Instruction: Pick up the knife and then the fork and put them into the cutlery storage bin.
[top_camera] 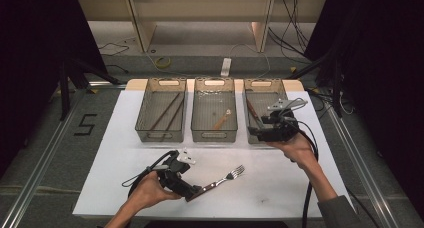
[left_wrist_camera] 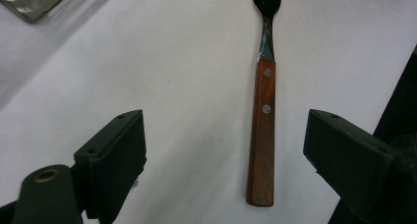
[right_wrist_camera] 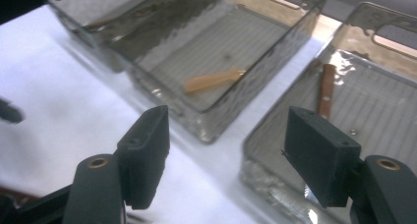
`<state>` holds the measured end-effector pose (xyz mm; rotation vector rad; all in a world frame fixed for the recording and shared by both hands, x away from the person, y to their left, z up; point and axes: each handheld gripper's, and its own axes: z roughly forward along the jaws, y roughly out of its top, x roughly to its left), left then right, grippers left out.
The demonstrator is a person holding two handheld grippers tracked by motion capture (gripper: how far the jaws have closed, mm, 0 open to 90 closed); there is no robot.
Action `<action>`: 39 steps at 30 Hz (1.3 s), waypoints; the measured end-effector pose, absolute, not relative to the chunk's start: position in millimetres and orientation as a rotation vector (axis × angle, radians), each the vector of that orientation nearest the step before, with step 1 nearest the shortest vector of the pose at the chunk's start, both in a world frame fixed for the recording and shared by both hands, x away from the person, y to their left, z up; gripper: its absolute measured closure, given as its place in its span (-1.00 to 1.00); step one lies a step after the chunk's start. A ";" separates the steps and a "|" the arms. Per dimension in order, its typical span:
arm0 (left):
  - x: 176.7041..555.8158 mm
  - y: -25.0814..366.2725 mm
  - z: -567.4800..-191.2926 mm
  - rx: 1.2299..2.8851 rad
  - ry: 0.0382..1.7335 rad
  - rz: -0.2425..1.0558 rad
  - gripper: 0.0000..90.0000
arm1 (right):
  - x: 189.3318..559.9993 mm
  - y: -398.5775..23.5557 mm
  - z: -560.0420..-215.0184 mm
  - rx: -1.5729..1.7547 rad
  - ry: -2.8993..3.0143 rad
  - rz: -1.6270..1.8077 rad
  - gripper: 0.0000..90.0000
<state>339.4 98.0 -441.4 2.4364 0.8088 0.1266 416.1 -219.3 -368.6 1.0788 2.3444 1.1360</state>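
1. The one piece of writing that can be read is a black figure "5" (top_camera: 86, 124) taped on the grey floor left of the table (top_camera: 120, 153). No brand or label can be made out on the bins or the cutlery.
2. The fork (top_camera: 220, 180) lies flat on the white table top, near its front edge, in front of the middle bin (top_camera: 214, 116).
3. In the high view the fork's long axis runs slantwise: the wooden handle points toward the near left, the metal prongs toward the far right.
4. In the left gripper view the fork (left_wrist_camera: 262, 111) runs straight away from the camera, handle near and prongs far, lying closer to the right jaw.
5. The left gripper (top_camera: 192, 192) sits low at the handle end, jaws wide apart on either side of the handle. The pads do not press on it.
6. The right gripper (top_camera: 254, 131) hovers over the near end of the right bin (top_camera: 264, 105), jaws spread wide with nothing between them.
7. A wooden-handled utensil (right_wrist_camera: 325, 90) lies in the right bin, a small pale spoon (right_wrist_camera: 212, 80) in the middle bin, and dark chopsticks (top_camera: 167, 113) in the left bin (top_camera: 161, 115).
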 end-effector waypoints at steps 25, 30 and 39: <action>339.2 94.7 -444.3 2.494 0.792 0.070 -0.61 | 345.9 -229.1 -407.5 1.032 2.387 1.283 -0.29; 338.5 90.0 -444.5 2.517 0.780 0.040 -0.55 | 338.9 -229.8 -413.8 1.027 2.407 1.274 -0.30; 337.1 81.8 -448.8 2.561 0.794 -0.020 -0.38 | 326.2 -231.7 -424.8 1.030 2.431 1.277 -0.32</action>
